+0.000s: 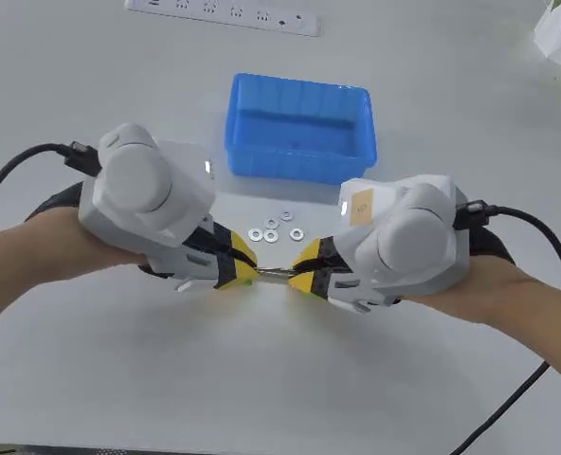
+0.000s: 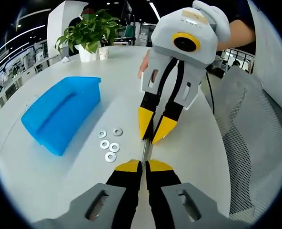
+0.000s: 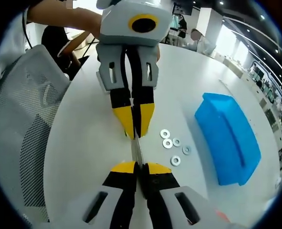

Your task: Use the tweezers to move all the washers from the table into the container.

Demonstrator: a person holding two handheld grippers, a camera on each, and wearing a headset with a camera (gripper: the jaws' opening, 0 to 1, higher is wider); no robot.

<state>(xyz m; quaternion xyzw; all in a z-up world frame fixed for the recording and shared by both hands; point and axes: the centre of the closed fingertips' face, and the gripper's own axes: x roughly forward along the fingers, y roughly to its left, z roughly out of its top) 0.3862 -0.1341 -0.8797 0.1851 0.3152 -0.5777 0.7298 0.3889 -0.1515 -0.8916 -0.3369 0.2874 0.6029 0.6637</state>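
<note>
In the centre of the head view, my left gripper (image 1: pixel 242 272) and right gripper (image 1: pixel 305 277) meet tip to tip. Each has its jaws pinched nearly shut on one end of the tweezers (image 1: pixel 275 273), whose long axis runs left-right. Five washers (image 1: pixel 274 227) lie just above on the desk (image 1: pixel 262 379), below the blue container (image 1: pixel 299 128).

power strip (image 1: pixel 222 13), potted plant (image 2: pixel 88 33), mesh chair (image 3: pixel 22 109)
</note>
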